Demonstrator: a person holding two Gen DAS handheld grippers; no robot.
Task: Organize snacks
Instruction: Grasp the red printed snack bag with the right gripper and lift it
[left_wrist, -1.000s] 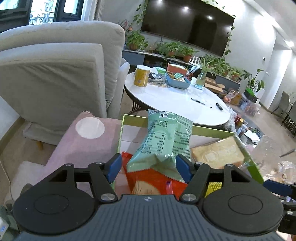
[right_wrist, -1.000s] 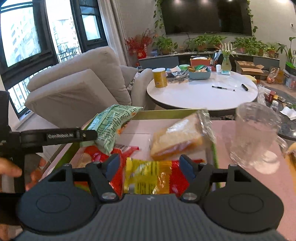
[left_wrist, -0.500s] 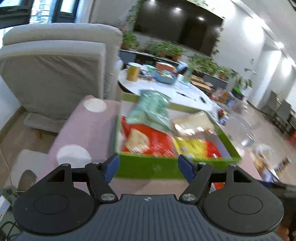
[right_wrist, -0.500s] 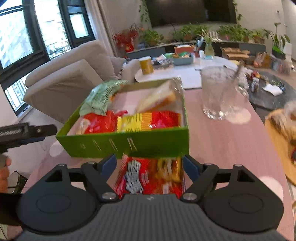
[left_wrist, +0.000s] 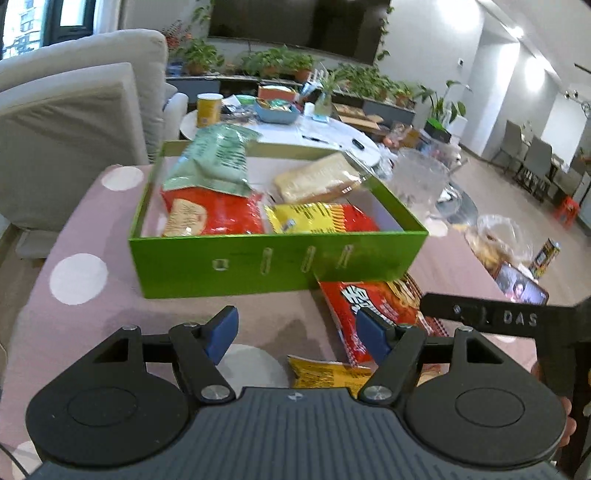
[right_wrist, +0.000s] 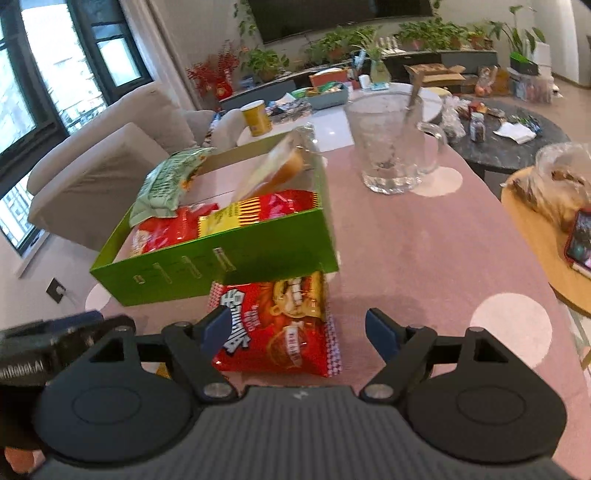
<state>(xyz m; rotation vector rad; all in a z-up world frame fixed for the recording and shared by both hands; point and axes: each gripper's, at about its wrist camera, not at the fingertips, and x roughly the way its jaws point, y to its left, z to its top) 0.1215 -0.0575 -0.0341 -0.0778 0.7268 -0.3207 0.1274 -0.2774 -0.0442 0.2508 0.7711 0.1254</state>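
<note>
Left wrist view: the left gripper (left_wrist: 297, 330) hangs wide open over the pink bench (left_wrist: 92, 236), holding nothing, its blue pads clear of everything. At twelve o'clock sits the green box (left_wrist: 273, 260), its long side running across the view. Inside it, a pale green bag (left_wrist: 212, 162) leans up at the far left at eleven o'clock, a red bag (left_wrist: 218, 216) lies below it, a yellow-red pack (left_wrist: 321, 218) fills the near right, and wrapped bread (left_wrist: 317, 179) lies behind that. A red snack bag (left_wrist: 380, 299) lies flat at two o'clock, touching the box's near wall, long axis pointing toward the box. A yellow pack (left_wrist: 328, 374) peeks out just beside the right pad.

Right wrist view: the right gripper (right_wrist: 297, 330) is spread wide and empty. The red snack bag (right_wrist: 277, 325) lies between its fingers, nearer the left pad, long axis pointing to twelve o'clock, its top edge under the box (right_wrist: 236, 266). A glass mug (right_wrist: 391, 147) stands at one o'clock, well apart.
</note>
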